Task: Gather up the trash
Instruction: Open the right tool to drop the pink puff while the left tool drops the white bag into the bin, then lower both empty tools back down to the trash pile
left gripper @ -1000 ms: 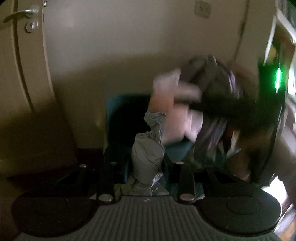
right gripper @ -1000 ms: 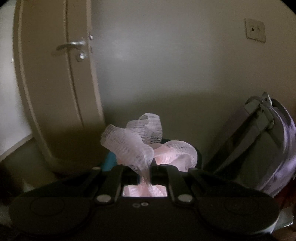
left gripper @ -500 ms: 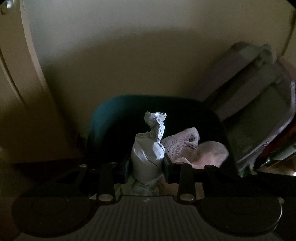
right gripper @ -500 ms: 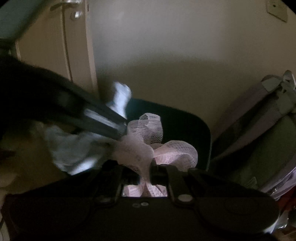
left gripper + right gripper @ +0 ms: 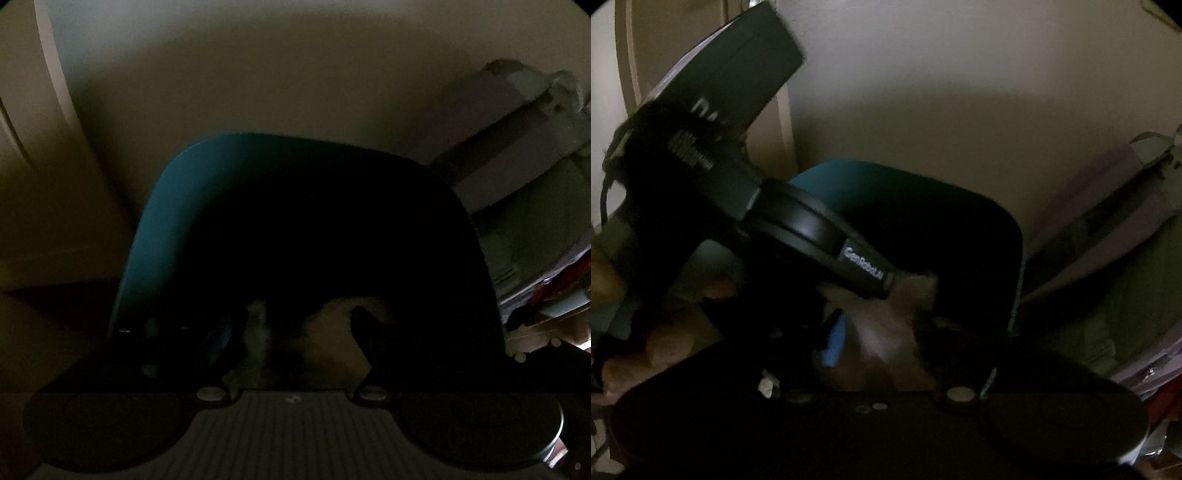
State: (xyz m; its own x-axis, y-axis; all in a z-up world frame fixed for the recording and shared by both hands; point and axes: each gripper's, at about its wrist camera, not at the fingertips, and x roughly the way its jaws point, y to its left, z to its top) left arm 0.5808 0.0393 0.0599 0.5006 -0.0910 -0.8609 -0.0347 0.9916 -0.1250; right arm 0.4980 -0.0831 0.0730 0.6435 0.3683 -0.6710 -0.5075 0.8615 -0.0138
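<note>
The crumpled paper (image 5: 256, 332) and the pink netting (image 5: 905, 317) sit just inside the mouth of the teal bin (image 5: 155, 229), which stands against the wall beside a backpack (image 5: 1108, 240). The left tongs (image 5: 291, 332) and right tongs (image 5: 882, 332) have just been opening, jaws spread, pads off both scraps. Keep both over the opening until each piece drops clear, then lift straight out.

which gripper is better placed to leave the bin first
Left gripper, probably: it crosses in front of the right gripper over the teal bin. Both jaws have just been opening, grey paper between its own, pink net between the right's.
</note>
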